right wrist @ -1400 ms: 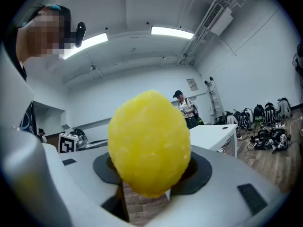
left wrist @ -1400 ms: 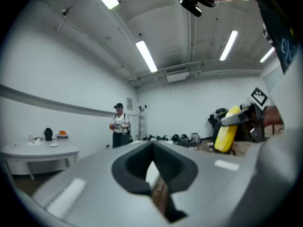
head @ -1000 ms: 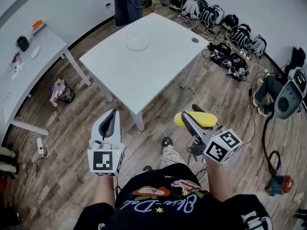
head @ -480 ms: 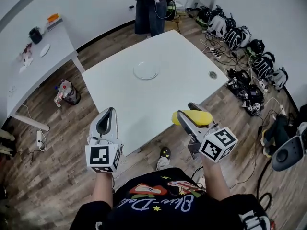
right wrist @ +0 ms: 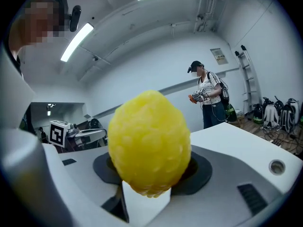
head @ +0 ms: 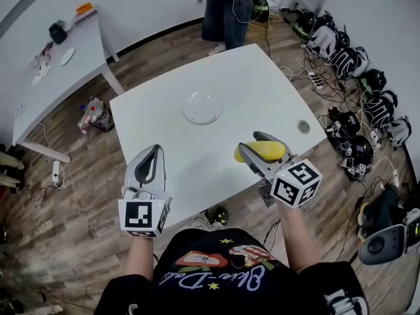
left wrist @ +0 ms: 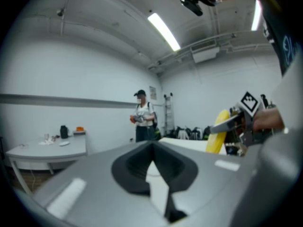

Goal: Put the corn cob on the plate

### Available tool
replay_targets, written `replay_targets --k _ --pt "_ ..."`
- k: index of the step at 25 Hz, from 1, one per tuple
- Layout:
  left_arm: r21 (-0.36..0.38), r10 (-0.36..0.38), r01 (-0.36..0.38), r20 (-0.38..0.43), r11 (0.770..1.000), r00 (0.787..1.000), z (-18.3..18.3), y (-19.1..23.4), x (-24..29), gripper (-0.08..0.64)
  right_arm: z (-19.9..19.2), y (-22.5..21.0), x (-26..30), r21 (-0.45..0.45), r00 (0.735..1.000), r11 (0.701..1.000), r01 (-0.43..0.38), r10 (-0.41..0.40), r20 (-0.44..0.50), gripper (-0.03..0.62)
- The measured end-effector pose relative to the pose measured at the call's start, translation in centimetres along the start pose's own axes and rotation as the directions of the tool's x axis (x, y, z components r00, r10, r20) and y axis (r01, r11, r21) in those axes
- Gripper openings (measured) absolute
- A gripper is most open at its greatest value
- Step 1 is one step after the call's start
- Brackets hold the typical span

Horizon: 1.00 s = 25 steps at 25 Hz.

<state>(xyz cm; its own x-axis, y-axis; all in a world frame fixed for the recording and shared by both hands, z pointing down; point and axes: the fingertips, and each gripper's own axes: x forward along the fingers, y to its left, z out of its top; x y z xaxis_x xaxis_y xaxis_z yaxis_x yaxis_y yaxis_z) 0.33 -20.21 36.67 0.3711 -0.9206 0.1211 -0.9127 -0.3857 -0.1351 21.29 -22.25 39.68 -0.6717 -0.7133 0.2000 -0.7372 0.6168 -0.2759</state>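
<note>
The yellow corn cob (head: 261, 151) is held crosswise in my right gripper (head: 257, 151), which is shut on it above the near right part of the white table (head: 164, 110). In the right gripper view the cob (right wrist: 149, 148) fills the middle, end-on between the jaws. A clear glass plate (head: 201, 107) lies near the middle of the table, well beyond both grippers. My left gripper (head: 150, 162) hovers over the table's near left edge, jaws together with nothing in them. From the left gripper view (left wrist: 156, 174) the cob (left wrist: 217, 130) shows at the right.
A person (head: 226, 2) stands at the table's far side. A second white table (head: 39, 90) with small items is at the far left. Backpacks and cables (head: 357, 77) line the right wall. A round cable hole (head: 303, 126) sits near the table's right corner.
I have come closer to the table: both grippers now hang over its near edge instead of over the floor. The corn cob stays held in the right gripper.
</note>
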Motion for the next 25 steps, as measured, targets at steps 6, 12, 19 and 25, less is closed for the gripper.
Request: replay_targets --k 6,12,19,25 --pt "-0.032 0.044 -0.044 0.014 0.999 0.999 -0.2 3.4 2.8 -0.006 -0.6 -2.2 7.7 -0.099 0.981 0.991 -0.086 0.067 -0.182 0.244" --pt "-0.051 0.067 -0.066 0.019 0.997 0.998 0.0 5.2 5.0 -0.006 -1.1 -4.9 14.7 -0.201 0.887 0.956 -0.216 0.106 -0.450 0.244" --pt "-0.100 0.150 -0.152 -0.026 0.983 0.988 -2.6 8.8 4.6 -0.006 -2.9 -7.0 21.8 -0.247 0.695 0.896 -0.369 0.089 -0.714 0.244" --pt "-0.122 0.209 -0.217 -0.073 0.969 0.975 -4.2 11.1 3.8 -0.006 -6.5 -7.4 25.3 -0.259 0.451 0.814 -0.521 0.005 -0.893 0.244"
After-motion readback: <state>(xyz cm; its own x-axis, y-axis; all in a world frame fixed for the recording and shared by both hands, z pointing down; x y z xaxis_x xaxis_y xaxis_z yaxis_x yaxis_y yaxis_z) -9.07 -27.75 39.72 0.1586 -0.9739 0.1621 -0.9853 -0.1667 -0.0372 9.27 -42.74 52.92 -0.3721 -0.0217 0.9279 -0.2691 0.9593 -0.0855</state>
